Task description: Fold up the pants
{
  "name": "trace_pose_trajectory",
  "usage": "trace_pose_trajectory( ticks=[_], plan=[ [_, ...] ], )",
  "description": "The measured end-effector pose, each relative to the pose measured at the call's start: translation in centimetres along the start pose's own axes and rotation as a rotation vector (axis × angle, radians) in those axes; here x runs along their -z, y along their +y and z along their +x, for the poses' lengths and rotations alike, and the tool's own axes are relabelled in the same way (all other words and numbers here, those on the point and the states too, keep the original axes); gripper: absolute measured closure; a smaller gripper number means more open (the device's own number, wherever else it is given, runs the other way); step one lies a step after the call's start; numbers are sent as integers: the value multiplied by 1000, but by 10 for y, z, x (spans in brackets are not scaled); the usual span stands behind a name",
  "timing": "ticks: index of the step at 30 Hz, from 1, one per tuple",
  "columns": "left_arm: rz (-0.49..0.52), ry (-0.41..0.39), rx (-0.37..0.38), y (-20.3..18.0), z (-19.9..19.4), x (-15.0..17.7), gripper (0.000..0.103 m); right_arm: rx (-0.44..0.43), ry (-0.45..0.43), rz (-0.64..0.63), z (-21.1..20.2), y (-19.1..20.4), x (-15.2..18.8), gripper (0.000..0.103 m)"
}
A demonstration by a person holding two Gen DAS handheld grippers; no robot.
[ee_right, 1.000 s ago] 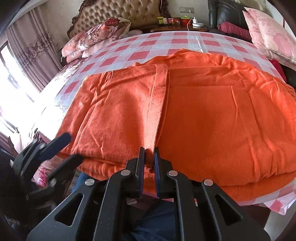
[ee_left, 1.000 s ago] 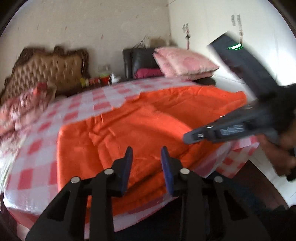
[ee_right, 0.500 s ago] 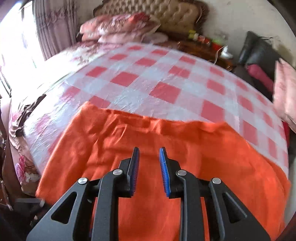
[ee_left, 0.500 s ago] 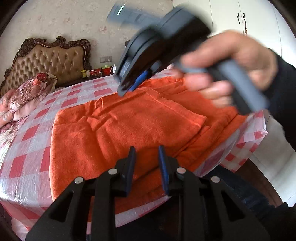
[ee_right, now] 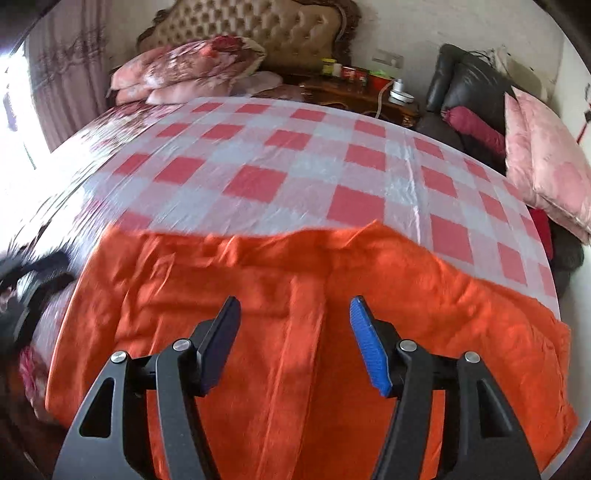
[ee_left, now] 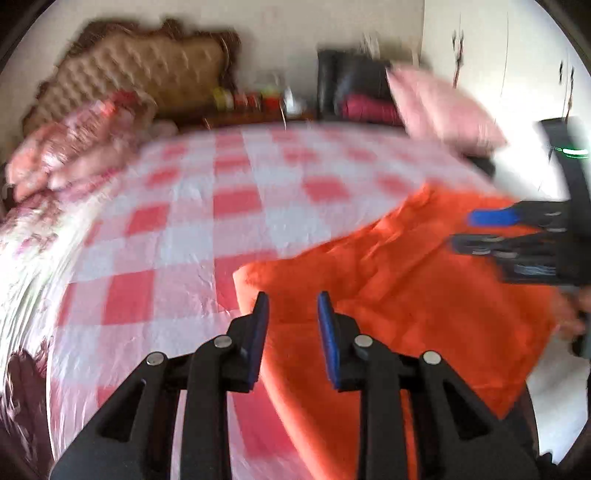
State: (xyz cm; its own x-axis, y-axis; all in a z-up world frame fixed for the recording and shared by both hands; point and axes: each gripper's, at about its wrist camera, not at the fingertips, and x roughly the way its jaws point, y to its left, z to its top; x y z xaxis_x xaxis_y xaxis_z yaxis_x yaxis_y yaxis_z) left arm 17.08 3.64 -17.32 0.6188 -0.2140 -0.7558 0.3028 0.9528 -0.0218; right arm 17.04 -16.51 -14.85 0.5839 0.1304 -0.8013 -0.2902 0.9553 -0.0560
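The orange pants [ee_right: 332, 295] lie folded flat on the near part of the bed, with a lengthwise fold edge down the middle. In the left wrist view the pants [ee_left: 424, 295] fill the right half. My left gripper [ee_left: 291, 306] is open and empty above the pants' left edge. My right gripper [ee_right: 295, 310] is wide open and empty above the middle of the pants. It also shows at the right of the left wrist view [ee_left: 491, 229], blurred. The left gripper [ee_right: 29, 280] shows blurred at the left edge of the right wrist view.
The bed has a red and white checked cover [ee_right: 258, 177]. Floral pillows [ee_right: 184, 70] lie by the tufted headboard [ee_right: 266, 29]. A nightstand with small items [ee_right: 354, 88], a dark chair [ee_right: 465, 88] and pink cushions [ee_right: 546, 158] stand to the right.
My right gripper has let go of the pants and opened wide, now hovering over them. My left gripper has swung left to the pants' left edge and opened a little more.
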Motion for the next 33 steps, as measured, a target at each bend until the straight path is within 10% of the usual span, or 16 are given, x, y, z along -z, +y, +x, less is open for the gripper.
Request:
trace_pose_trajectory(
  ticks=[5,13,16,18,28,33],
  plan=[
    [103,-14,-152,12,14,-6,74,52,55,-14,25,1,6,41],
    [-169,22,131,60,11,-6,60,27,27,42,28,-6,8,33],
    [-139,42,151,56,23,-12,64,22,21,65,28,-8,11,32],
    [-143,65,183,59,30,-17,88,27,25,83,28,-9,9,32],
    [-169,56,132,102,42,-48,93,14,22,123,53,21,-27,33],
    [-212,31,131,110,32,-41,58,17,1,142,55,19,-28,30]
  ],
)
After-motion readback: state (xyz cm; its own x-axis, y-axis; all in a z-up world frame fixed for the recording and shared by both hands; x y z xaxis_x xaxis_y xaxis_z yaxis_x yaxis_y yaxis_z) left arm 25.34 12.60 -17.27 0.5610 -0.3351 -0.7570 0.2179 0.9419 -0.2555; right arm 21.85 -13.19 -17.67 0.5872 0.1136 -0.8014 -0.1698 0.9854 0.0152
